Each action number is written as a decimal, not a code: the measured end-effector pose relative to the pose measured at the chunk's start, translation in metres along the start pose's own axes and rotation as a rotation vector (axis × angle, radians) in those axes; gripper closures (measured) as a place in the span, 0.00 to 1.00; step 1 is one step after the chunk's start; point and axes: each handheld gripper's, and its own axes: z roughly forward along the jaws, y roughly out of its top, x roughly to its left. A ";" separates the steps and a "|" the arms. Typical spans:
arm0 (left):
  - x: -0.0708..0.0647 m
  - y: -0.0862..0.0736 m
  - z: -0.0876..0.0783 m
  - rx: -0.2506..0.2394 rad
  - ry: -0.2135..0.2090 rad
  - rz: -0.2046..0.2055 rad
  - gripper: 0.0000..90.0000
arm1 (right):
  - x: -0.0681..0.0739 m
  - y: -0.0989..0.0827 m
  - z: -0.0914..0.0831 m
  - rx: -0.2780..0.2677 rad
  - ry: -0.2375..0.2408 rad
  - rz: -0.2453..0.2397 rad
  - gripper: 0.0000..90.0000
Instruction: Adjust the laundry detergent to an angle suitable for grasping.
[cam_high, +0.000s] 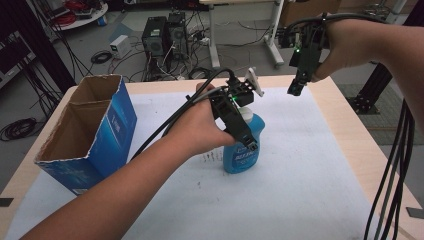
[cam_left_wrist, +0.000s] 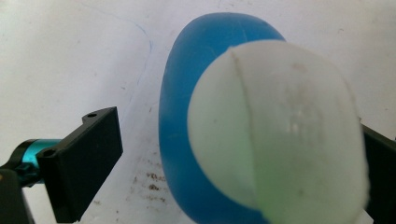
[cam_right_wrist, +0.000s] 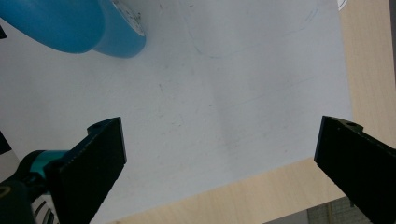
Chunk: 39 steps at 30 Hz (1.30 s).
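Item: blue bottle (cam_high: 241, 150), plastic, white cap (cam_high: 246, 114), printed label on the front. Location: upright on the white sheet (cam_high: 300, 165), centre of the high view, just right of the open cardboard box (cam_high: 87, 132) at centre left.

Left gripper (cam_high: 242, 135): lowered over the bottle from above, jaws spread to either side of it. In the left gripper view the cap (cam_left_wrist: 275, 126) sits between the jaws at centre right and the blue body (cam_left_wrist: 187, 116) bulges behind it; the left-hand jaw stands clear of the plastic, the right-hand jaw is at the frame edge just beside the cap, contact not discernible. State: open, nothing gripped yet.

Right gripper (cam_high: 300, 75): held high at upper right of the high view, well apart from the bottle. In the right gripper view its jaws are wide apart over bare sheet and the wooden table edge (cam_right_wrist: 233, 196); the bottle (cam_right_wrist: 74, 23) shows at upper left. State: open, empty.

Handling, judged: rigid-walled but somewhat squeezable plastic, smooth and probably slippery. Weight depends on fill, which cannot be told from here. Tall on a narrow base, so liable to tip if nudged sideways.

Hold point, judged: the neck or shoulder just under the cap, where the body narrows and the cap's lip would stop slipping. Jaws should close evenly from both sides
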 end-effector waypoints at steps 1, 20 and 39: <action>-0.001 0.000 0.001 -0.004 0.002 -0.002 0.02 | 0.000 0.000 0.000 -0.001 0.001 0.000 0.01; -0.002 0.004 0.012 -0.031 0.039 0.014 0.07 | 0.001 -0.004 -0.004 -0.002 -0.004 0.005 0.01; -0.003 0.002 0.010 -0.036 0.061 0.030 0.17 | 0.001 -0.003 -0.004 -0.005 -0.007 0.003 0.01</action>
